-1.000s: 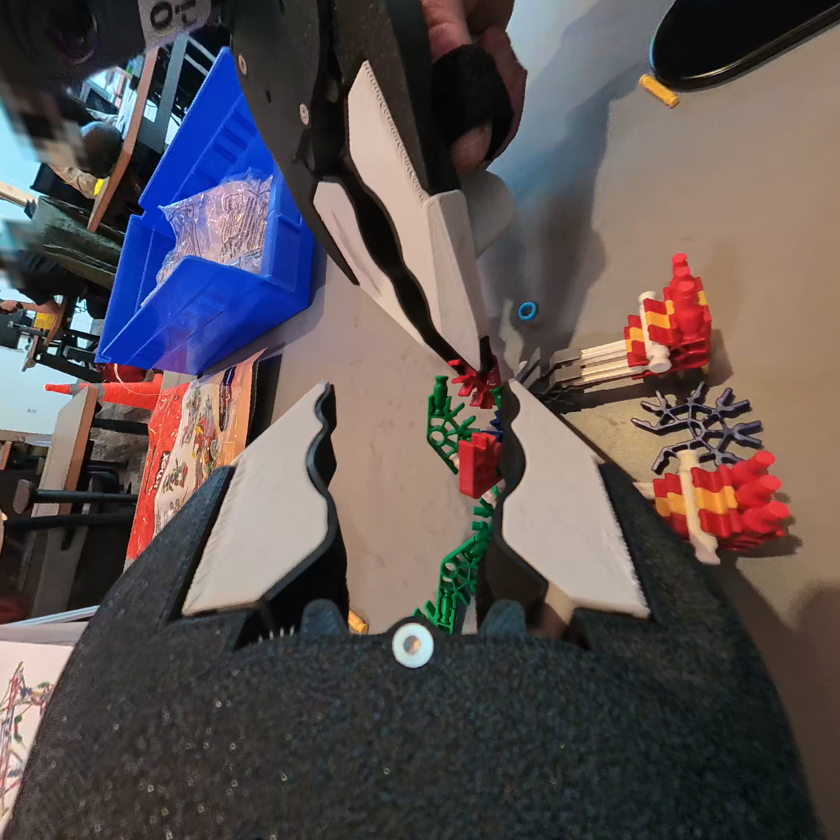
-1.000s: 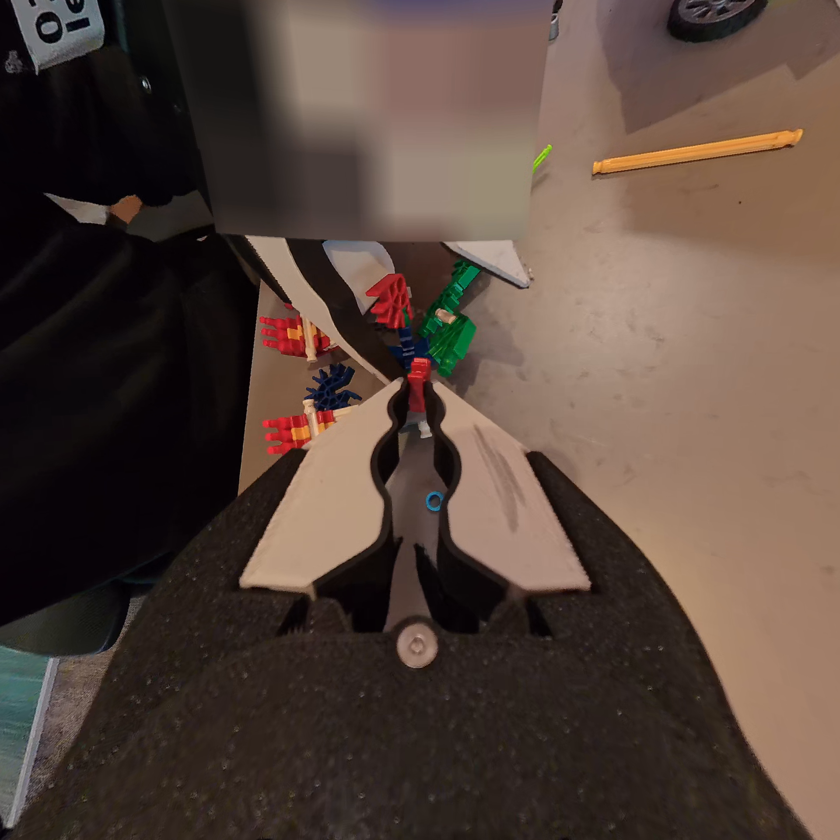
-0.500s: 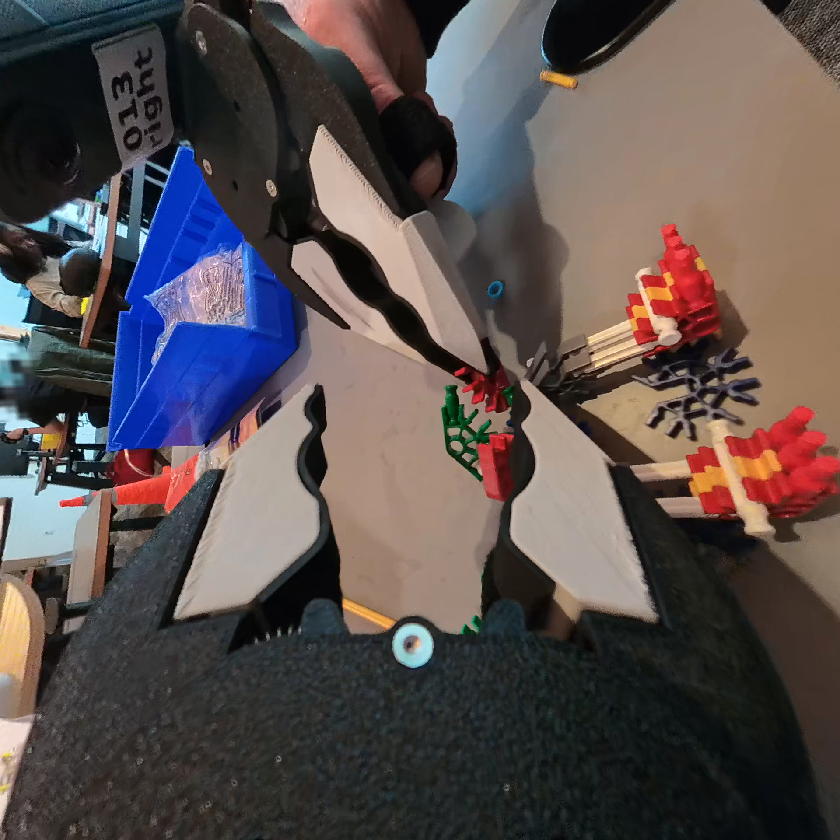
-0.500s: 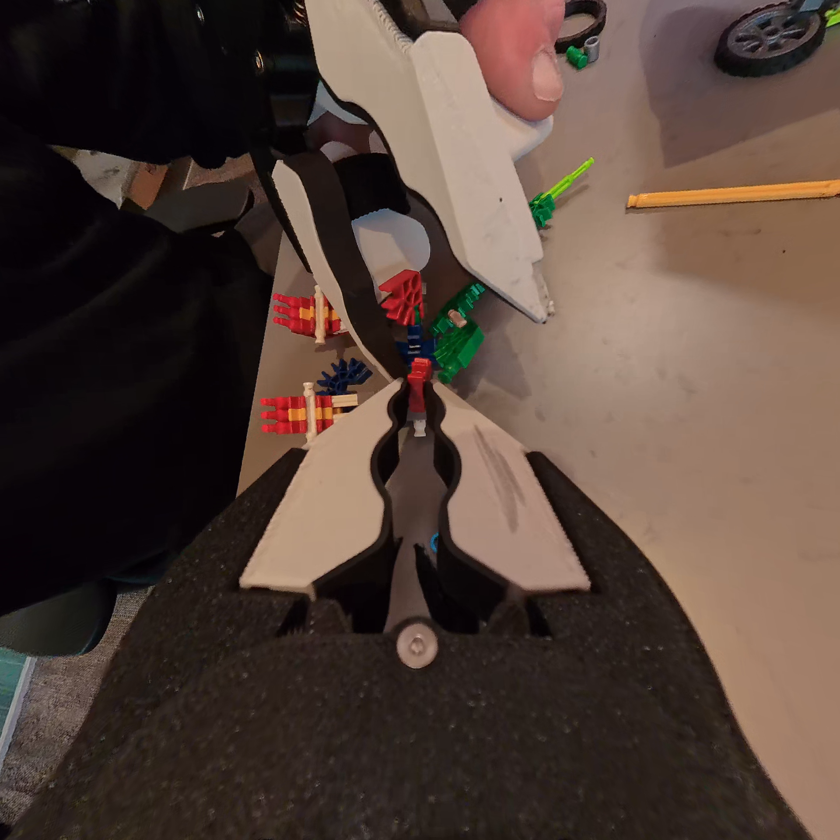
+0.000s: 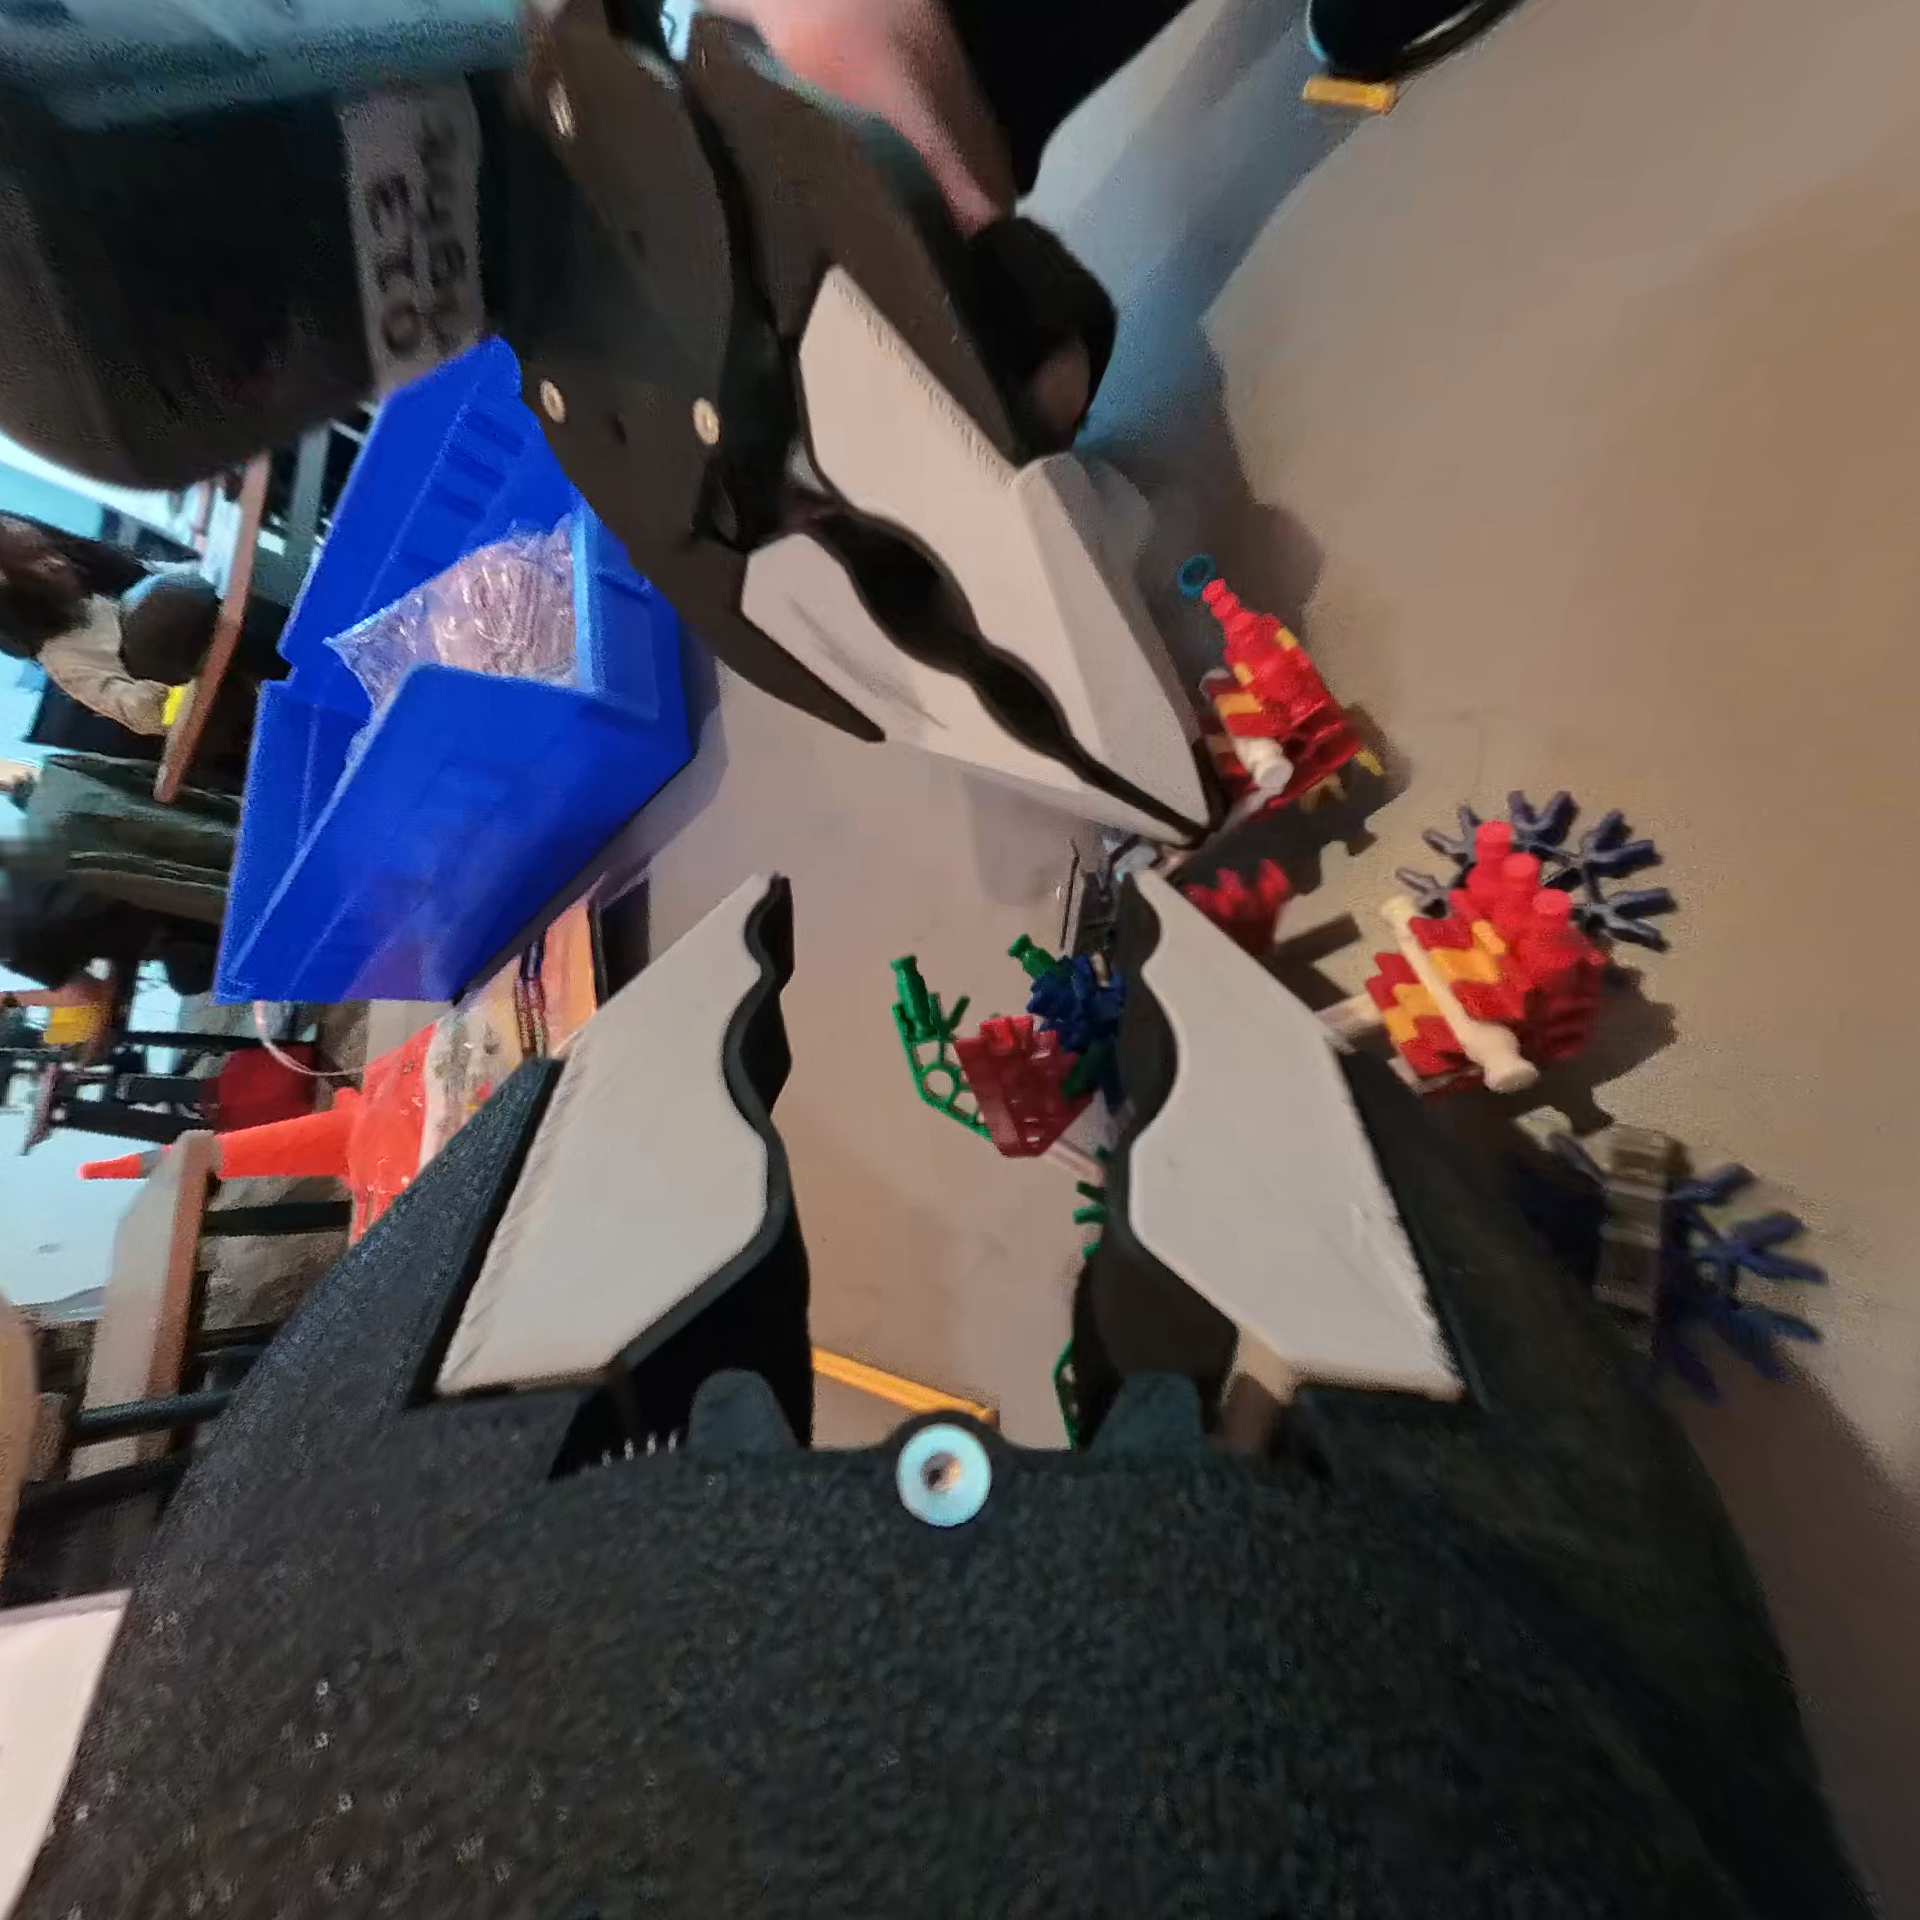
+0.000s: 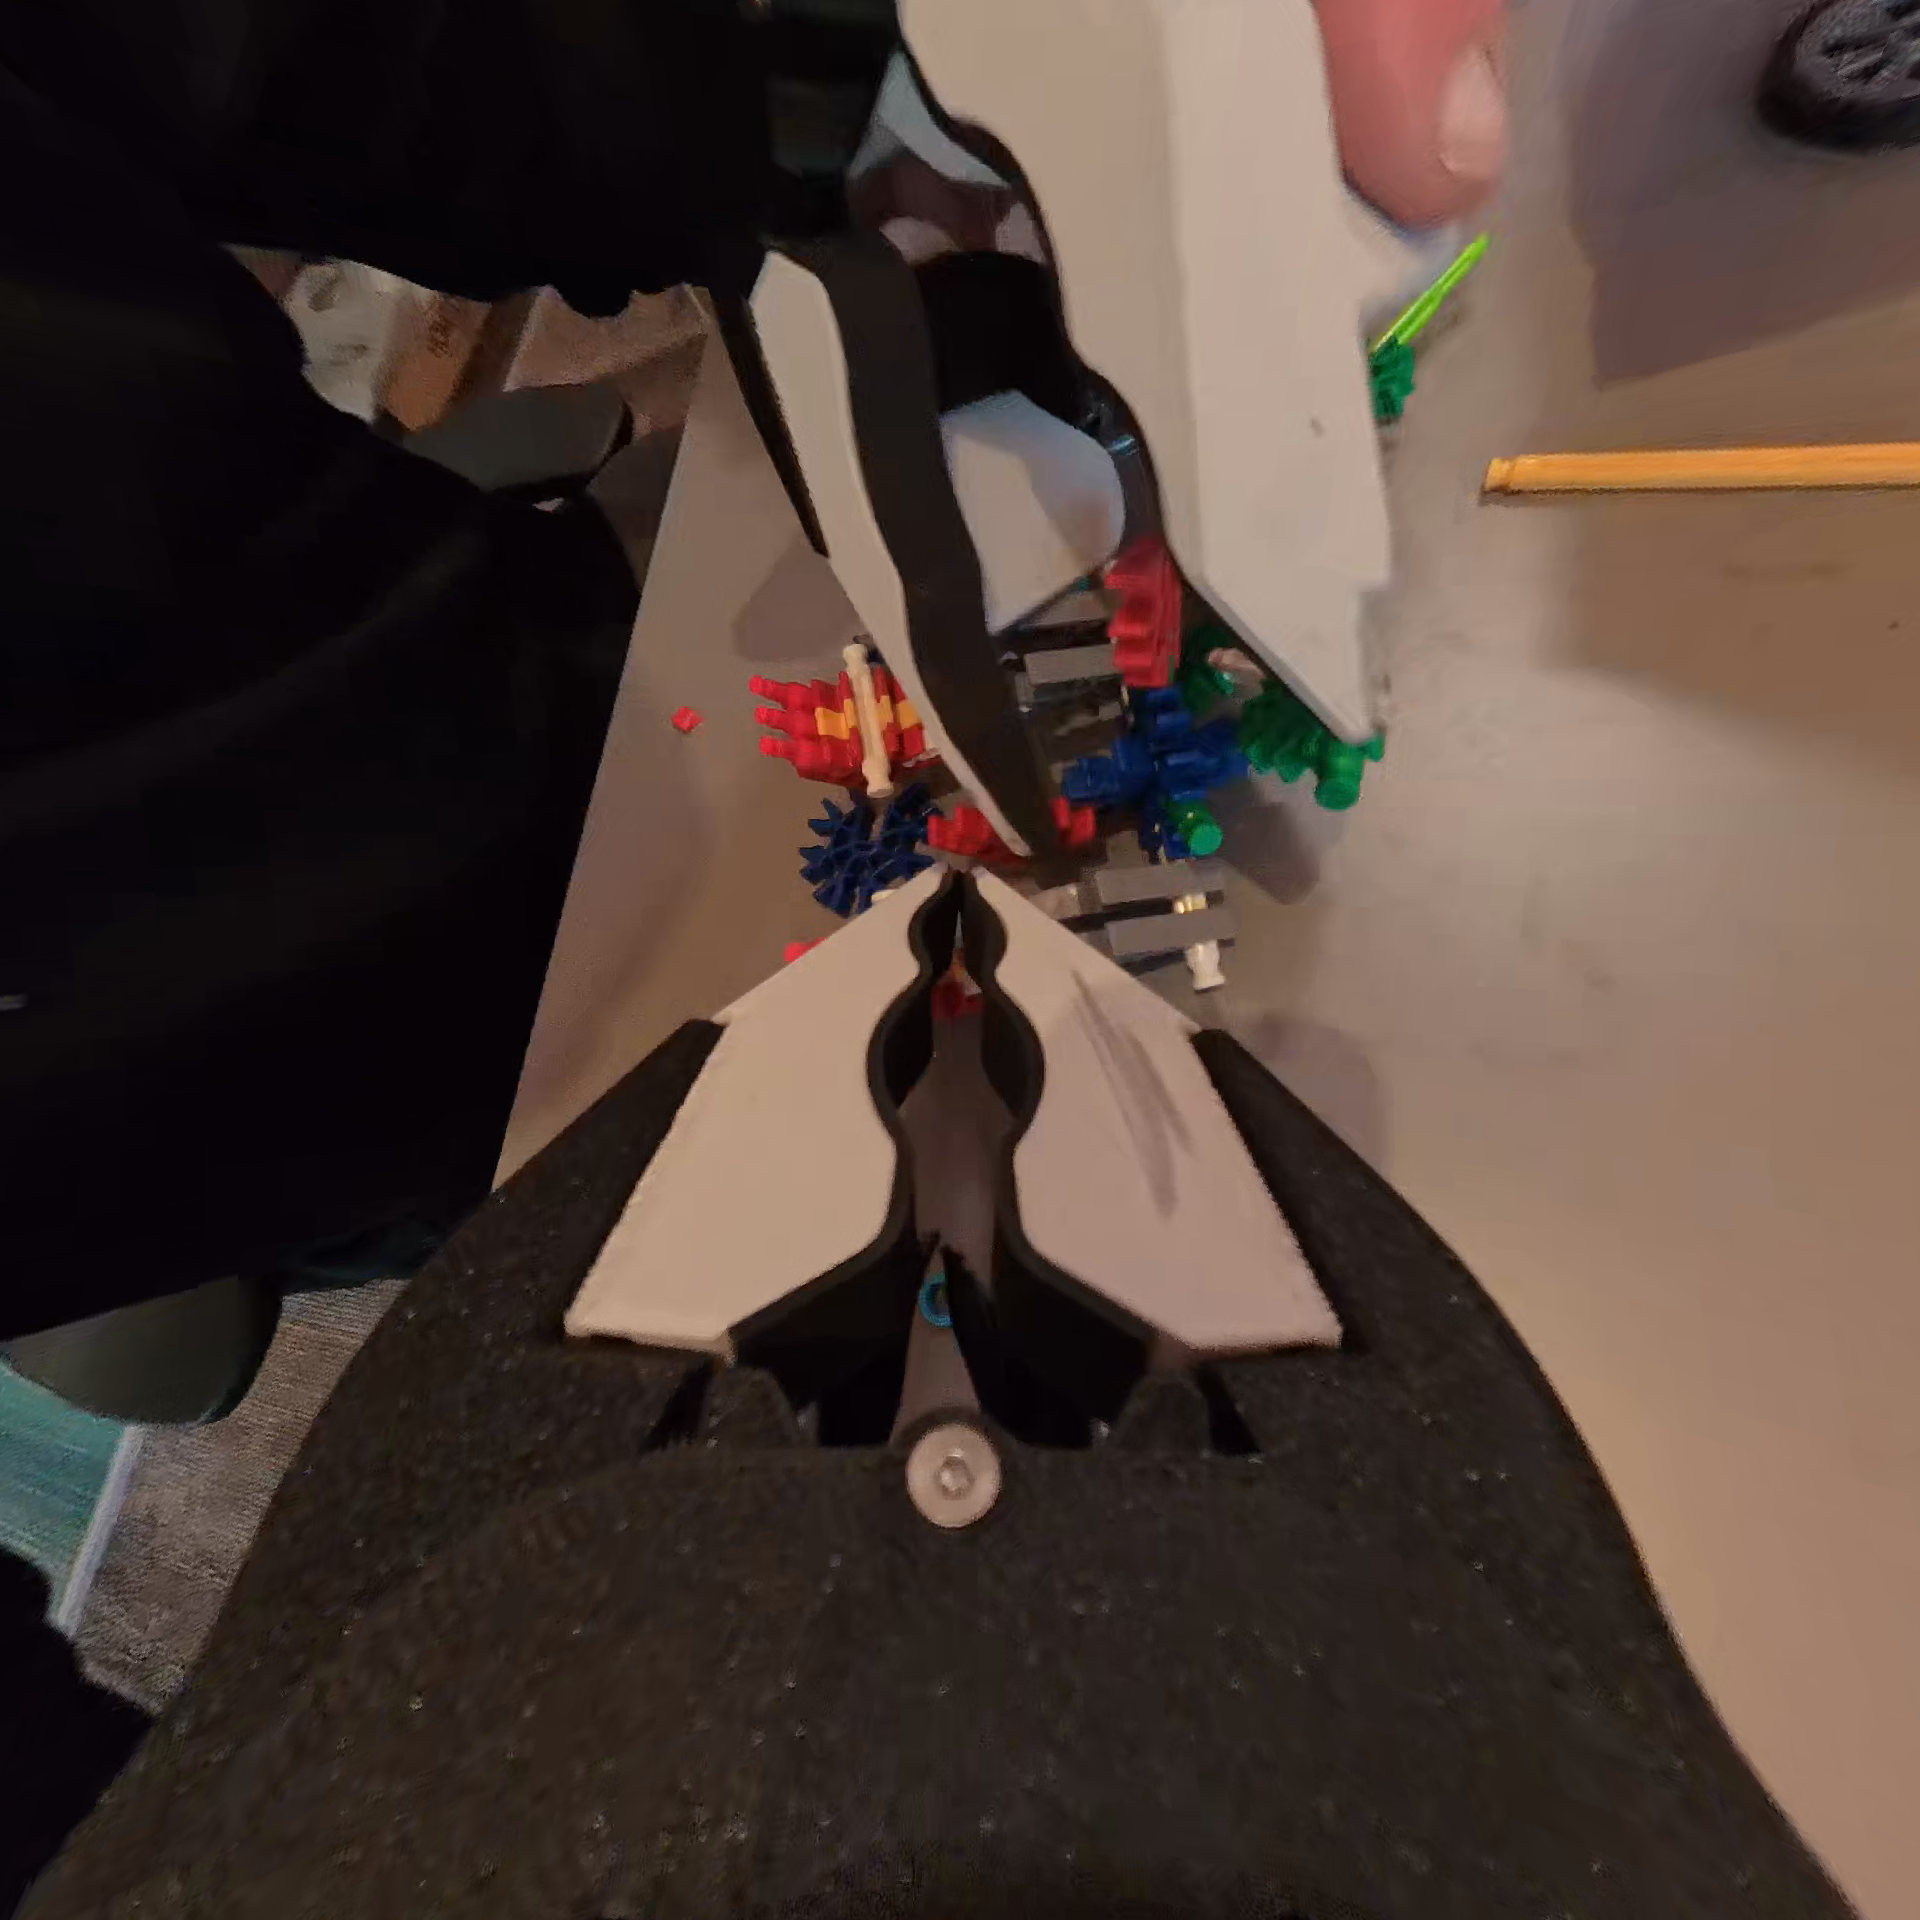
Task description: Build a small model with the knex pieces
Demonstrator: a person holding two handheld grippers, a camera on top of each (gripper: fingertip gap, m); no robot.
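The red, blue and green toy assembly (image 5: 1023, 1070) sits between the widely spread fingers of the left gripper (image 5: 956, 883), against one finger and clear of the other, so nothing is clamped. The right gripper (image 6: 956, 883), which half a second ago pinched a red piece at its tips, now shows them almost meeting just short of the assembly. A red bit shows deeper in the gap; whether it is gripped cannot be told.

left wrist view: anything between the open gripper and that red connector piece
Nothing visible does: the red connector piece sits between the fingers of the open left gripper. The right gripper is shut just beyond it.
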